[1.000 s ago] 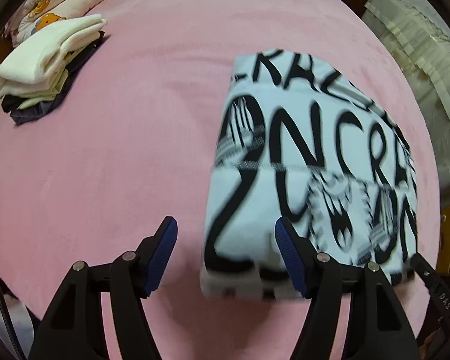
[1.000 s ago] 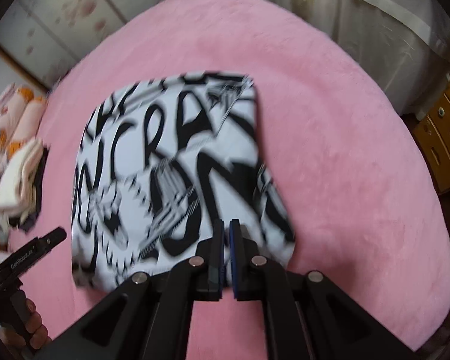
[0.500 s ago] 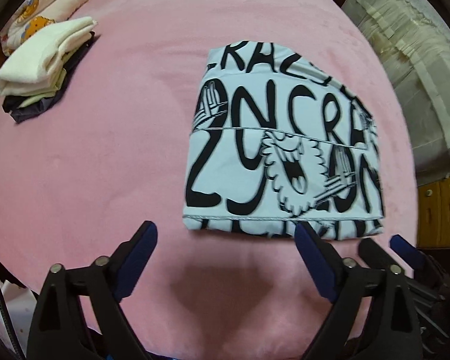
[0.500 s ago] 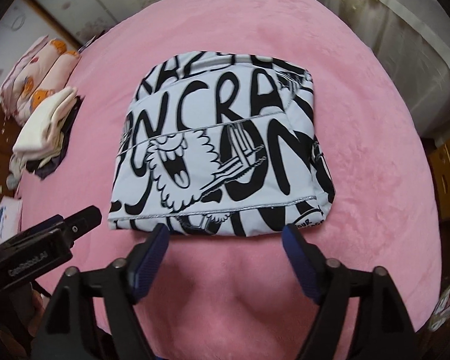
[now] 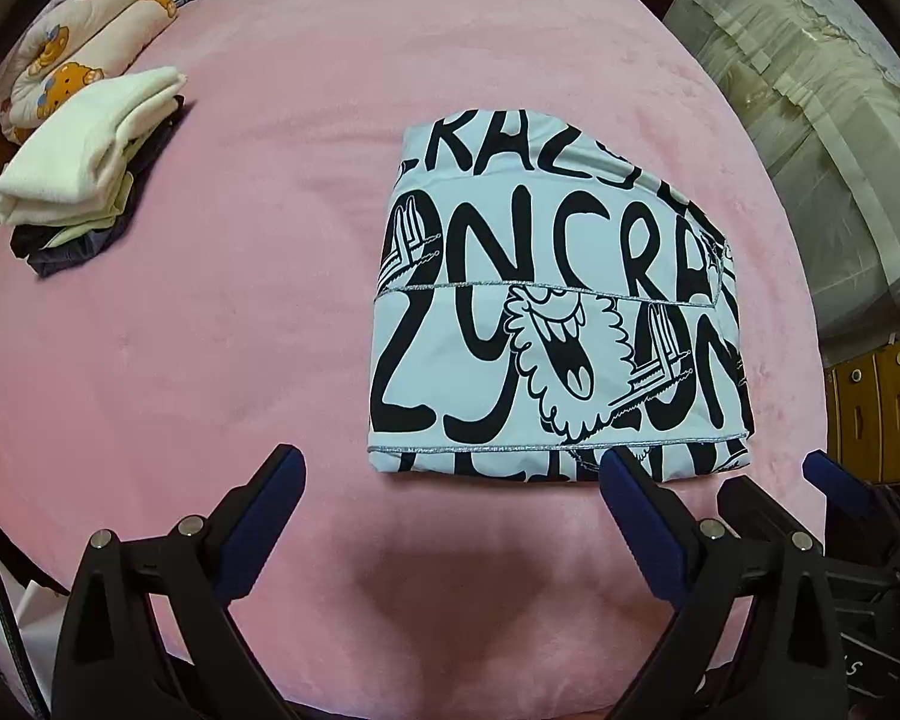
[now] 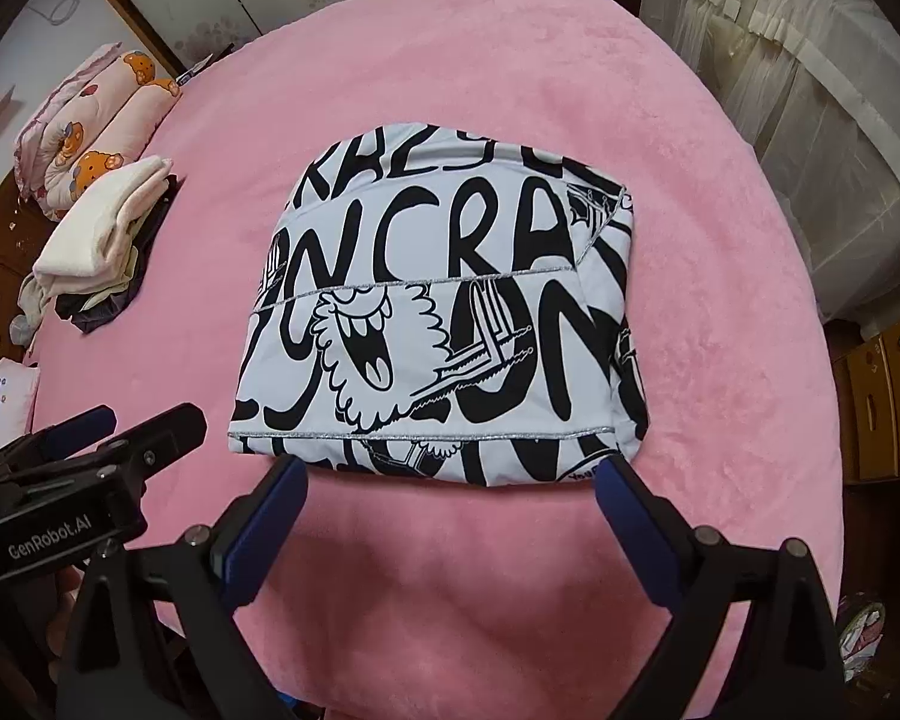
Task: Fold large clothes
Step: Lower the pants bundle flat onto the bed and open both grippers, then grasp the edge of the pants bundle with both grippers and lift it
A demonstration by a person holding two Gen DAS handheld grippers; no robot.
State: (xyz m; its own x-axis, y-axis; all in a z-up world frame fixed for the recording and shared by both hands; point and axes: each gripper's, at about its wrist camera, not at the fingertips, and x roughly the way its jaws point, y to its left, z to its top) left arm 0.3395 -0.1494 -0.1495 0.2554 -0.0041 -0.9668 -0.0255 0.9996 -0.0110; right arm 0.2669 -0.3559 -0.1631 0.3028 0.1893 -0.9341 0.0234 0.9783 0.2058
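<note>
A folded white garment with big black letters and a cartoon print point(image 5: 546, 312) point(image 6: 438, 312) lies flat on the pink blanket point(image 5: 222, 312), right of the middle. My left gripper point(image 5: 450, 462) hovers above the garment's near edge, its blue-padded jaws wide and still opening, with nothing between them. My right gripper point(image 6: 450, 468) hangs over the same near edge, also opening wide and holding nothing. In each wrist view the other gripper shows at the side: the right gripper point(image 5: 774, 480) and the left gripper point(image 6: 144, 420).
A stack of folded cream and dark clothes point(image 5: 90, 138) point(image 6: 102, 222) sits at the blanket's left edge. Behind it lies a rolled bear-print quilt point(image 5: 84, 54). Pale lace-covered furniture point(image 5: 810, 120) and wooden drawers point(image 5: 876, 396) stand to the right.
Both grippers let go of the garment's near edge, opened wide and pulled up and back. The garment now lies still in its fold.
</note>
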